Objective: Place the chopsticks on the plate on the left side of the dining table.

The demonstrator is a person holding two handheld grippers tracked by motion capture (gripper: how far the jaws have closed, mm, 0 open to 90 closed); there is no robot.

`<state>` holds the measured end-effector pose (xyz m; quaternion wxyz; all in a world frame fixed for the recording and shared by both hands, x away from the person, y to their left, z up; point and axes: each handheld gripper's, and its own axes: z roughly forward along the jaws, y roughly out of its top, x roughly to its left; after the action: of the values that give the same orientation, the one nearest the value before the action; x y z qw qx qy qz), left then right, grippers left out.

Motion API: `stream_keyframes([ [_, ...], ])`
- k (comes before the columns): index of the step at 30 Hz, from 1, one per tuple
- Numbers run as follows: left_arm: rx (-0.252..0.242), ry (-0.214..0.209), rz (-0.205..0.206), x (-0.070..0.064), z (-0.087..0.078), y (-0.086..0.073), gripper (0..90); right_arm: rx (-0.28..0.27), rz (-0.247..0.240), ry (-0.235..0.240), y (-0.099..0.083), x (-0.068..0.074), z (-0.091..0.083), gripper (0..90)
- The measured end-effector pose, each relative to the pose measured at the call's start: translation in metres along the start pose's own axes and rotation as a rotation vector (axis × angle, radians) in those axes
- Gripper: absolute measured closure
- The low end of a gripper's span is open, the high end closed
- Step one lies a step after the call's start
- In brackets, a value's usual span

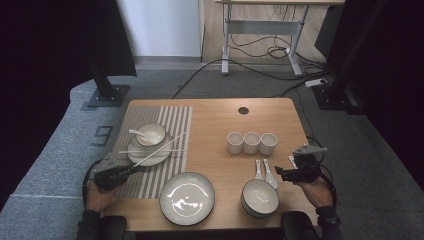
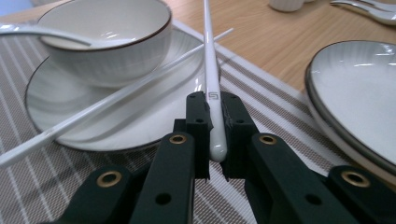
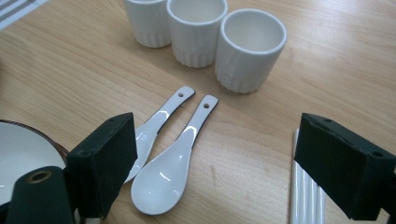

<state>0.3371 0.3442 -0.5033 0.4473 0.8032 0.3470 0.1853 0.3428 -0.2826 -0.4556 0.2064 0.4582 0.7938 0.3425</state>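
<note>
Left claw grips a chopstick; right claw gapes wide, empty.

Your right gripper view: white chopstick bundle cut off at bottom edge, partly hidden behind jaw; dark-rimmed white bowl cropped left.

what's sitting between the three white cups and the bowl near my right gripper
Two white spoons lie side by side between the cups and the bowl, plain in the right gripper view; the right gripper is open beside them.

A bowl is sitting on a plate at the table's left; three cups are standing behind two spoons.
</note>
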Motion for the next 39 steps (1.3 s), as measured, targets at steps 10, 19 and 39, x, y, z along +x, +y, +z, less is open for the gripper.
stream_keyframes([
  [10, 0.03, 0.035, -0.04, 0.007, 0.007, -0.016, 83.5, -0.019, 0.025, -0.015, -0.012, 0.001, 0.008, 12.9],
  [19, 0.058, 0.033, -0.04, 0.012, 0.012, -0.017, 83.4, -0.01, 0.028, -0.005, -0.018, 0.004, 0.016, 13.1],
  [39, 0.106, 0.04, -0.065, 0.022, 0.019, -0.021, 81.3, 0.015, 0.043, -0.04, -0.032, -0.002, 0.022, 13.4],
])
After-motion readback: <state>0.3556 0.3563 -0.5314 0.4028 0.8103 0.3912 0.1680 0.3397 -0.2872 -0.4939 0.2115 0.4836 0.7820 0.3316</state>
